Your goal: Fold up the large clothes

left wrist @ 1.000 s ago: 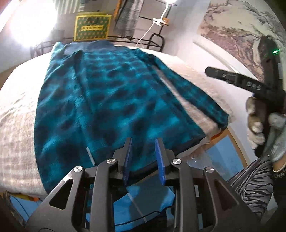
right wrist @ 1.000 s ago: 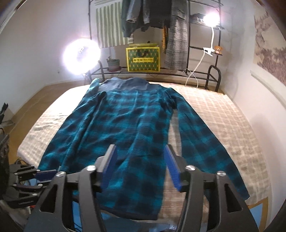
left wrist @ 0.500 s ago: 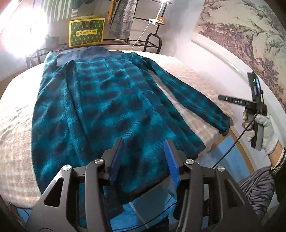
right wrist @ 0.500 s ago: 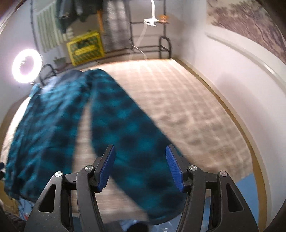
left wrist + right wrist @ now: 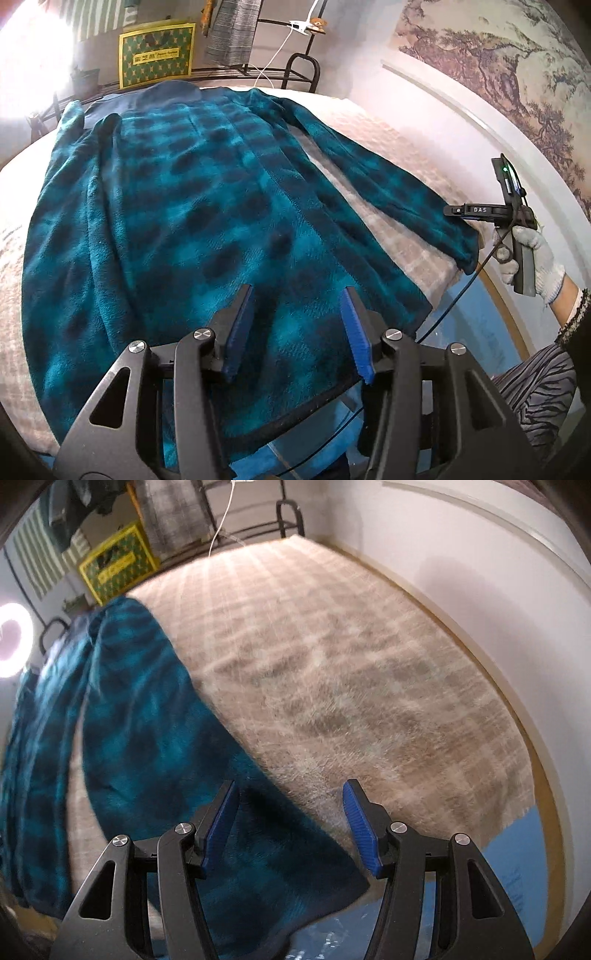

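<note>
Since the earlier frames your right hand-held gripper has swung away from the middle of the shirt and dropped toward the cuff end of its right sleeve. Your left hand-held gripper has spread its jaws wider and slid along the hem; nothing sits between its pads now. Both are open and hold nothing.

The plaid shirt lies flat on the bed, collar in the upper left of the left wrist view, hem in the lower centre, hanging slightly over the bed's near edge. It looks like thick, fleecy cloth: soft, limp, fairly weighty for a garment, and unlikely to slip from ribbed pads. It will sag and drag wherever you don't support it.

Take the sleeve at the cuff, which lies at the bed's near edge in the lower centre of the right wrist view, pinching both layers. The bed's right half is bare, giving room to sweep the sleeve across. Mind the wall close along the right of the frame.
</note>
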Demonstrator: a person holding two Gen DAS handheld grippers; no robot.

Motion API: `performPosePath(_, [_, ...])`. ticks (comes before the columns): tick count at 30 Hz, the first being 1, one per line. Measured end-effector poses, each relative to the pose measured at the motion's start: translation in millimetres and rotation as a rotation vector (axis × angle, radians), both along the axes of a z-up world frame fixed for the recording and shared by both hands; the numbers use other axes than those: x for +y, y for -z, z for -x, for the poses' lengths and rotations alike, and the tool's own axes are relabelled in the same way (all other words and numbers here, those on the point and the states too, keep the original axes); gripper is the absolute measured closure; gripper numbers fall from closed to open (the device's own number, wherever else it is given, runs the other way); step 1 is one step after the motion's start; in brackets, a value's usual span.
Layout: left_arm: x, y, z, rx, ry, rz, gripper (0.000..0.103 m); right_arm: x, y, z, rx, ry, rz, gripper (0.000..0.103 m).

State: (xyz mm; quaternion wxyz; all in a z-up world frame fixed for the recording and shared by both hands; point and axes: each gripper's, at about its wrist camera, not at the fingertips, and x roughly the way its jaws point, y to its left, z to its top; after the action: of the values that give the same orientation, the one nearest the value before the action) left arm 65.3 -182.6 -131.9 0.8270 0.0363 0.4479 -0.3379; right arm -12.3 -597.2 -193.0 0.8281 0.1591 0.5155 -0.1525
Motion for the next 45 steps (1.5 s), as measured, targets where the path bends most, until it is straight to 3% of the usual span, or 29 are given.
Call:
performPosePath(3, [1, 0, -3, 0.006, -0.011, 0.008, 0.054, 5, 2, -3, 0.007, -0.035, 0.006, 0.046])
performPosePath(4, [2, 0, -3, 0.005, -0.016, 0.009, 0.054, 5, 3, -1, -0.001, -0.042, -0.004, 0.056])
performPosePath(5, [3, -1, -4, 0.003, -0.019, 0.010, 0.054, 6, 3, -1, -0.007, -0.047, -0.019, 0.072])
performPosePath(7, [6, -2, -4, 0.000, -0.025, 0.010, 0.054, 4, 2, 1, -0.023, -0.046, -0.058, 0.091])
performPosePath(10, [11, -3, -5, 0.001, -0.033, 0.014, 0.054, 1, -4, 7, -0.045, -0.033, -0.081, 0.099])
performPosePath(17, [22, -9, -4, -0.008, -0.050, 0.030, 0.054, 12, -44, 15, -0.201, -0.038, -0.133, 0.101])
performPosePath(22, [30, -13, -5, -0.011, -0.071, 0.043, 0.054, 26, -70, 21, -0.309, -0.025, -0.243, 0.101])
performPosePath(29, [44, -18, -11, -0.009, -0.122, 0.073, 0.054, 95, -118, 3, -0.430, -0.166, -0.284, 0.101])
performPosePath(34, [56, -21, -17, 0.001, -0.165, 0.093, 0.054, 172, -147, -8, -0.481, -0.353, -0.282, 0.101])
performPosePath(39, [73, -26, -22, -0.002, -0.209, 0.107, 0.054, 246, -145, -22, -0.445, -0.556, -0.265, 0.101])
performPosePath(45, [95, -21, -27, 0.030, -0.254, 0.126, 0.054, 324, -95, -30, -0.261, -0.802, -0.134, 0.101])
